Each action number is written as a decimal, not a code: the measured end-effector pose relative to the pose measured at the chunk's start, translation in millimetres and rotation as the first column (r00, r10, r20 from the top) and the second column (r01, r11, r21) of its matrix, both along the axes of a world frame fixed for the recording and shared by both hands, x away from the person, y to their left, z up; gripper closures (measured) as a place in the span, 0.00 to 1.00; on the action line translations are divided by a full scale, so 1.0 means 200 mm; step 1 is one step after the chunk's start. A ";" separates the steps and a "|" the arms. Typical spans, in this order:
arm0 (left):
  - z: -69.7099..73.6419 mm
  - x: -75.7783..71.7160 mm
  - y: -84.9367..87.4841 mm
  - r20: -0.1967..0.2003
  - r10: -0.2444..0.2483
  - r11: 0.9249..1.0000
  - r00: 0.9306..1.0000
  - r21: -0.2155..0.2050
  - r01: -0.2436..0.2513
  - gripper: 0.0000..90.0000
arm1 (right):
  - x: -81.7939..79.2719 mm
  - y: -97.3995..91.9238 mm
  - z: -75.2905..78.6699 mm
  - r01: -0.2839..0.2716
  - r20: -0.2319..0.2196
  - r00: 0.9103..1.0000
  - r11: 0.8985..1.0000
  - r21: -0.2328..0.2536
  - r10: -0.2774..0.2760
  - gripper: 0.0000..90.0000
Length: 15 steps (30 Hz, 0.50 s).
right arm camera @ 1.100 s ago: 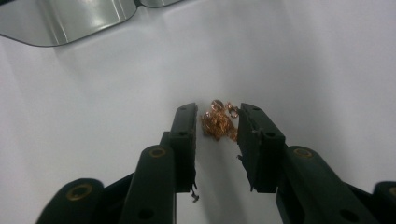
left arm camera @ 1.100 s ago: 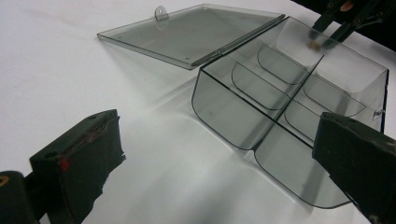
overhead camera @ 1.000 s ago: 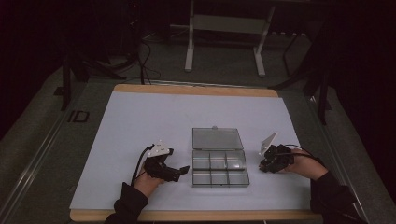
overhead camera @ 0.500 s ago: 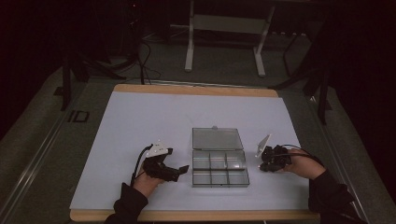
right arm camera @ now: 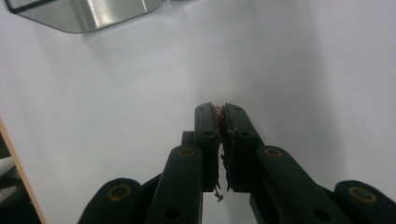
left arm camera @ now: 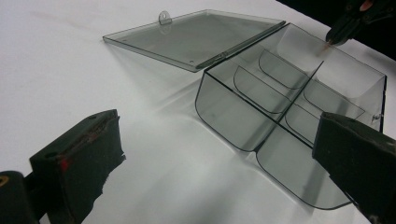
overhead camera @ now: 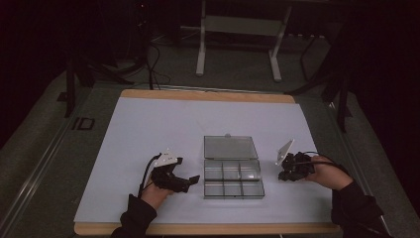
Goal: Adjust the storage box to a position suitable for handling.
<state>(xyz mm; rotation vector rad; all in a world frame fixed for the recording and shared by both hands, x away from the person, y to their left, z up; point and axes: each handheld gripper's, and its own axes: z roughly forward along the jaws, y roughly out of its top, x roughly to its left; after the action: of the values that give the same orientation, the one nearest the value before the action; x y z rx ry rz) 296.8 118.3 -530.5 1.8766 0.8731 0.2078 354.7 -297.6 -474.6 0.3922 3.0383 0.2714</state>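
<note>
Two grippers are held low over the white table mat (overhead camera: 148, 129), one at each side of a clear compartment box (overhead camera: 233, 179) lying near its front edge with the lid (overhead camera: 231, 147) folded flat behind. The left gripper (overhead camera: 194, 179) is spread wide, nothing clasped, just beside the box. The right gripper (right arm camera: 221, 111) has just been closing and is clenched together, with something small and brownish, too small to name, seen at its tips.

Lighting: high view dim, room beyond the tabletop (overhead camera: 148, 129) near black; white surface evenly lit, mildly grainy. Gripper views brighter. Clear organiser box (left arm camera: 289, 93) casts soft grey shadows toward the camera; glare streaks on its walls. Near jaws blurred, out of focus.
</note>
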 end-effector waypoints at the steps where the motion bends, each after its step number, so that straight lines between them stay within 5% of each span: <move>1: 0.00 0.00 0.00 0.001 0.002 1.000 1.000 0.001 -0.002 0.02 | 0.00 0.00 0.01 -0.001 0.001 1.000 1.000 0.003 0.001 0.95; 15: -0.01 0.00 -0.01 0.003 -0.004 1.000 1.000 0.003 0.004 0.02 | -0.03 0.01 0.18 -0.035 0.036 0.999 0.999 0.035 0.034 0.95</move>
<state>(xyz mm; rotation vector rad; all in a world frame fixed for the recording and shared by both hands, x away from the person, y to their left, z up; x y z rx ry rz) 296.6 117.2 -531.8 1.8801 0.8675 0.2103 349.4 -295.7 -437.7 0.3344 3.0119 0.3308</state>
